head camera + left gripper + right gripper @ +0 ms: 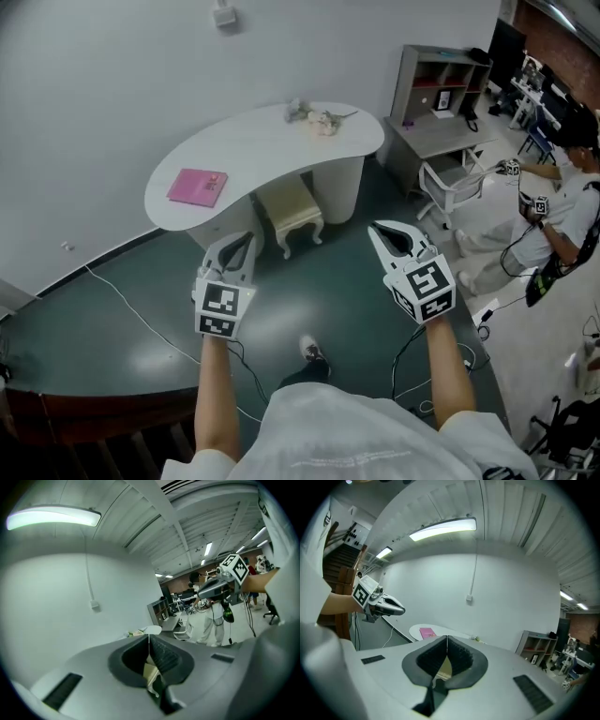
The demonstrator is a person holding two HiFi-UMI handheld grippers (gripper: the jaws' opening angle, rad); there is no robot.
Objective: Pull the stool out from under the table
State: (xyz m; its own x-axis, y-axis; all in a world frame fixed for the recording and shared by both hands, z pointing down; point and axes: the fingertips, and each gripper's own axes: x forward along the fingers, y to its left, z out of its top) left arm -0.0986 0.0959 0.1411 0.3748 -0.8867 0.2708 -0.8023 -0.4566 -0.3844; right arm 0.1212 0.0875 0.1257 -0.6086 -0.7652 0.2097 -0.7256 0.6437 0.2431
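Stool (292, 208) half hidden under table (253, 150) | left gripper (242, 242), right gripper (380, 230): jaws closed, empty

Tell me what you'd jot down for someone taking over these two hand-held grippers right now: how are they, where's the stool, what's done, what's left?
Left gripper: jaws shut, nothing in them, held in the air short of the table.
Right gripper: jaws shut, nothing in them, also in the air, pointing toward the table.
Stool: cream, tucked partly under the front edge of the white table. Neither gripper touches it.
Done: nothing on the stool yet.
Left: probably bring a gripper to the stool, open it, take hold, and pull the stool out clear of the table.
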